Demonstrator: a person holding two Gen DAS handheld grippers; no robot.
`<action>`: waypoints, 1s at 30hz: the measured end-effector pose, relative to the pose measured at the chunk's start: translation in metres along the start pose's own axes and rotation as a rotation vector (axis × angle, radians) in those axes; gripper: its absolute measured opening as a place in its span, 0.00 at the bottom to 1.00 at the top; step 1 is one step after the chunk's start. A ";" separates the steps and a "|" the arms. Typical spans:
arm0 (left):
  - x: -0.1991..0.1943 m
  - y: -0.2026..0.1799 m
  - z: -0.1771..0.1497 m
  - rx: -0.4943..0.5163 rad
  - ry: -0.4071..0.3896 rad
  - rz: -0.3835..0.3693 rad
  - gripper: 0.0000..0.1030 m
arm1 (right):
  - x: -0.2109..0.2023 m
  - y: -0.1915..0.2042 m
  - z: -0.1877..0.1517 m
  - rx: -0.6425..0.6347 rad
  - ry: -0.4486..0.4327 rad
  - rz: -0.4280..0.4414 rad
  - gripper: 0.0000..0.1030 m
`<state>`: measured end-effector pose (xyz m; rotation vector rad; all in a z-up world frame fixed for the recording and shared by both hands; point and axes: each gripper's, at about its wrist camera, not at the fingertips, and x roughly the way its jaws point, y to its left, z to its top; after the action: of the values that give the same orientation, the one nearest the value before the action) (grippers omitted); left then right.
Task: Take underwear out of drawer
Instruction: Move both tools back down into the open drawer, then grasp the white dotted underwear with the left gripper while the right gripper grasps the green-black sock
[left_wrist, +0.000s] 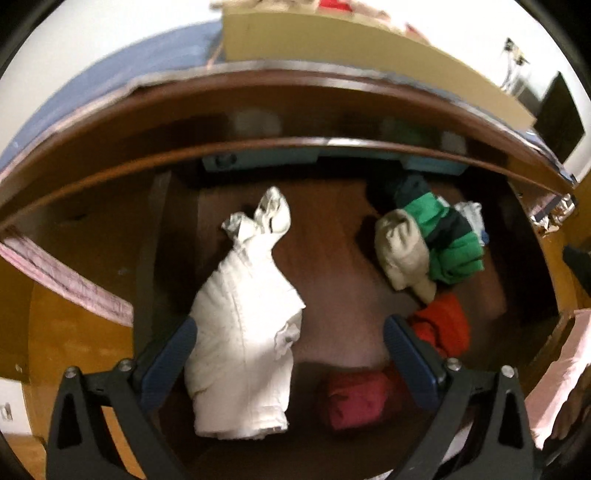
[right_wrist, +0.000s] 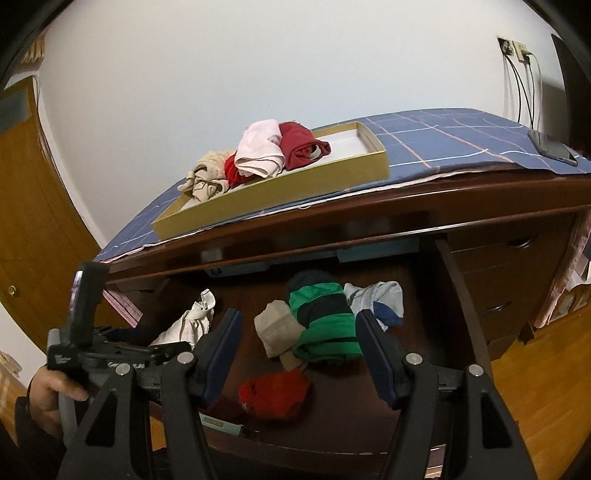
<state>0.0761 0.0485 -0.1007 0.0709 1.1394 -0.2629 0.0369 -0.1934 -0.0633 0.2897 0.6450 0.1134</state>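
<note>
L gripper (left_wrist: 290, 343) open over white underwear (left_wrist: 243, 332) near drawer (left_wrist: 332, 236) left edge; R gripper (right_wrist: 297, 347) open, nothing gripped, above green-striped pair (right_wrist: 325, 325).

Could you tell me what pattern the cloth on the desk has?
Blue cloth with a pale check; right wrist view.

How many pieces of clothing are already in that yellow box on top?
4, as far as shows: a beige piece at the left end of the box, then bright red, pink and dark red. More may lie underneath.
</note>
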 end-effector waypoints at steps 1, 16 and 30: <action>0.003 -0.001 0.001 0.001 0.009 0.000 0.97 | -0.001 -0.002 0.000 0.003 -0.001 -0.007 0.64; 0.032 -0.015 0.010 0.183 0.164 0.104 0.85 | -0.013 -0.043 0.016 0.108 0.008 -0.005 0.64; 0.015 -0.013 -0.005 0.128 0.010 -0.028 0.31 | 0.045 -0.042 0.007 0.237 0.275 0.099 0.64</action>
<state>0.0743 0.0344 -0.1155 0.1695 1.1330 -0.3607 0.0779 -0.2262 -0.0961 0.5410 0.9190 0.1743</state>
